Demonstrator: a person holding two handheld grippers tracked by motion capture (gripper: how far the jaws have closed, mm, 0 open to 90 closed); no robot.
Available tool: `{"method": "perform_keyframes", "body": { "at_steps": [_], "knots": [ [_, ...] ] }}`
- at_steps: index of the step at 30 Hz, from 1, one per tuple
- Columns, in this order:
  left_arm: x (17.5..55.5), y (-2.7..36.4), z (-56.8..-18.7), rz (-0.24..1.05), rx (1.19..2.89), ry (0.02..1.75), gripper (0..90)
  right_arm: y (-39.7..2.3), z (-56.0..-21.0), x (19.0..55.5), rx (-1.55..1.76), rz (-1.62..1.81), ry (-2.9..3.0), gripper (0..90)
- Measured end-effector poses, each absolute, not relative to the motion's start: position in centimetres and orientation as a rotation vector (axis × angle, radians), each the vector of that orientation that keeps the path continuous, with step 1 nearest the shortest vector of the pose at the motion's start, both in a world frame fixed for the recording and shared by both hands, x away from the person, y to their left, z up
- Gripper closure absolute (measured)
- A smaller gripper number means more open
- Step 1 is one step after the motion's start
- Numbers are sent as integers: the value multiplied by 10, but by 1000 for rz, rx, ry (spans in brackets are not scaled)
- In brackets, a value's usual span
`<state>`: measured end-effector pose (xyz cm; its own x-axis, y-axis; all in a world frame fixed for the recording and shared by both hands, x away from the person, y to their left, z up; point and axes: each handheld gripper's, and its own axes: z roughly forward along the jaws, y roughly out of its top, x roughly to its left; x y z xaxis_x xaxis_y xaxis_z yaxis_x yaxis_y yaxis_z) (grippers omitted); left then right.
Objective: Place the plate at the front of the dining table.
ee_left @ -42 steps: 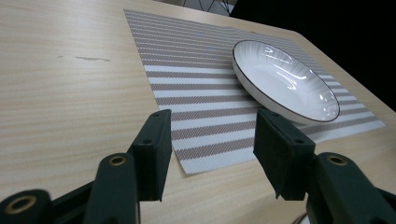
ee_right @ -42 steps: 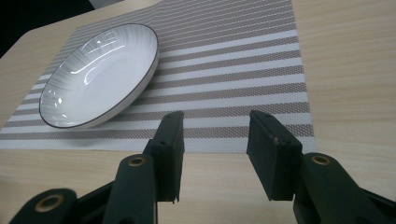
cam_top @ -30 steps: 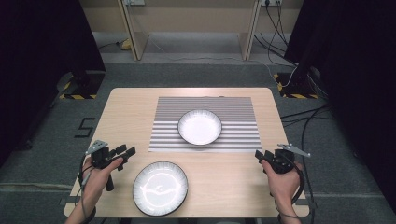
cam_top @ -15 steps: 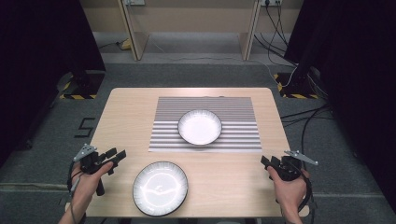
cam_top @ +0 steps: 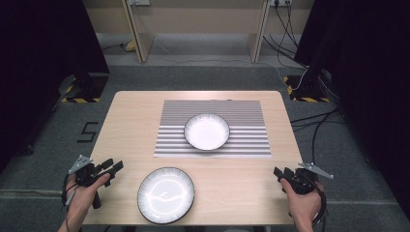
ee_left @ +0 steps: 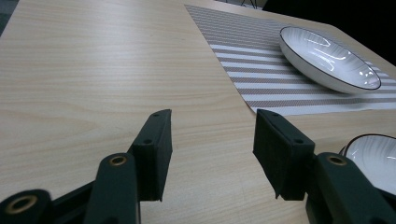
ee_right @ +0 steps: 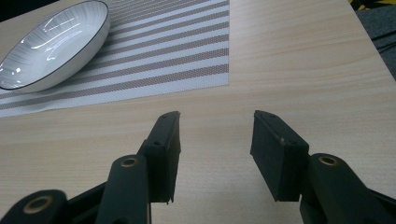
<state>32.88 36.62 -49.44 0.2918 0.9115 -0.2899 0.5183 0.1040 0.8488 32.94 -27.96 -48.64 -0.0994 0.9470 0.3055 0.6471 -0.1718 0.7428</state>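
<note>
A white bowl (cam_top: 207, 131) with a dark rim sits on a striped placemat (cam_top: 212, 110) in the middle of the table. A white plate (cam_top: 166, 194) lies near the front edge, left of centre. My left gripper (cam_top: 112, 167) hovers open at the table's front left corner, left of the plate, with nothing between its fingers. In the left gripper view the gripper (ee_left: 212, 135) faces bare wood, with the bowl (ee_left: 327, 56) far right and the plate (ee_left: 373, 158) at the right edge. My right gripper (cam_top: 281, 173) is open and empty at the front right corner. In the right gripper view the gripper (ee_right: 215, 140) points toward the bowl (ee_right: 51, 44).
The wooden table (cam_top: 130, 116) stands on grey carpet. Cables (cam_top: 314, 121) run across the floor at the right. Dark curtains flank both sides, and wooden furniture legs stand beyond the table's far edge.
Both grippers have drawn back toward the table's front edge and outward, the left one leftward and the right one rightward. The bowl and the plate have not moved.
</note>
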Motion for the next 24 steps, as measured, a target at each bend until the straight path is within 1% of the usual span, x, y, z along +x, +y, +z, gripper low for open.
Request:
{"method": "perform_keyframes", "body": {
  "at_steps": [24],
  "knots": [
    [325,377,-510,513,1525,1399,463,-292,-500,324,1834,1146,1687,516]
  ]
}}
